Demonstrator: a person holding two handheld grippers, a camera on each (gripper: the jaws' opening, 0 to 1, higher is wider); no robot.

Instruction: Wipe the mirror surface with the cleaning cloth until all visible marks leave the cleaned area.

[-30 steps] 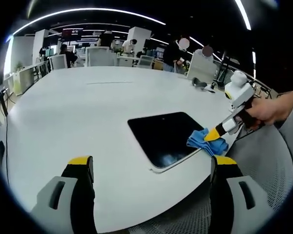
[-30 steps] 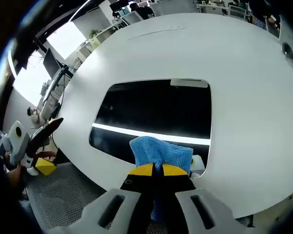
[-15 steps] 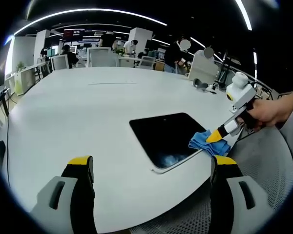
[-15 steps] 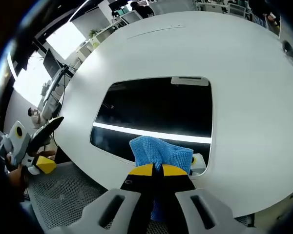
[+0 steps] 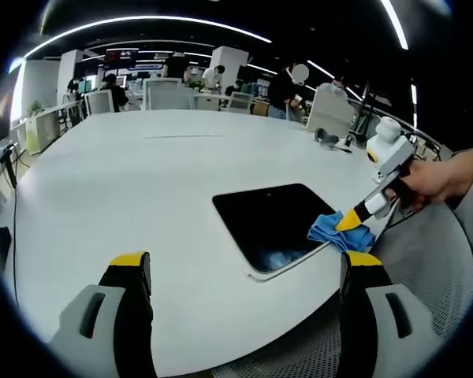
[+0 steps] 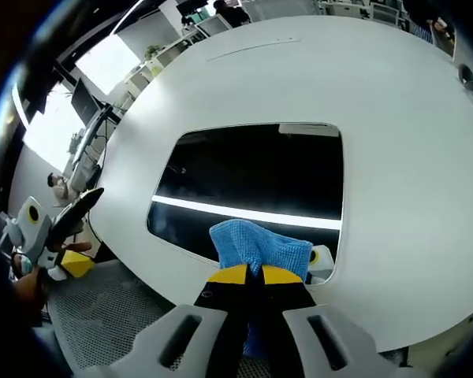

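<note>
Little has moved since a second ago: in the left gripper view the cloth (image 5: 340, 231) and right gripper (image 5: 349, 221) sit a touch farther right over the same mirror corner, and the cloth stays pinched.

Largest is the white table (image 5: 126, 181), round-edged, with wide bare surface beyond the mirror on its far and left sides. Its near edge curves just past the mirror, and grey mesh floor (image 6: 102, 315) lies below it.

The mirror (image 6: 252, 193) lies flat near that table edge, a dark rounded rectangle with a thin pale rim; a bright light strip reflects across it. In the left gripper view a faint smudge shows near its near corner.

The cloth (image 6: 258, 248), blue and bunched, rests on the mirror's near edge, overlapping the rim. The right gripper (image 6: 247, 276) has its jaws clamped together on it.

The left gripper (image 5: 240, 272) hangs short of the table edge, jaws wide apart and holding nothing, well away from the mirror.
</note>
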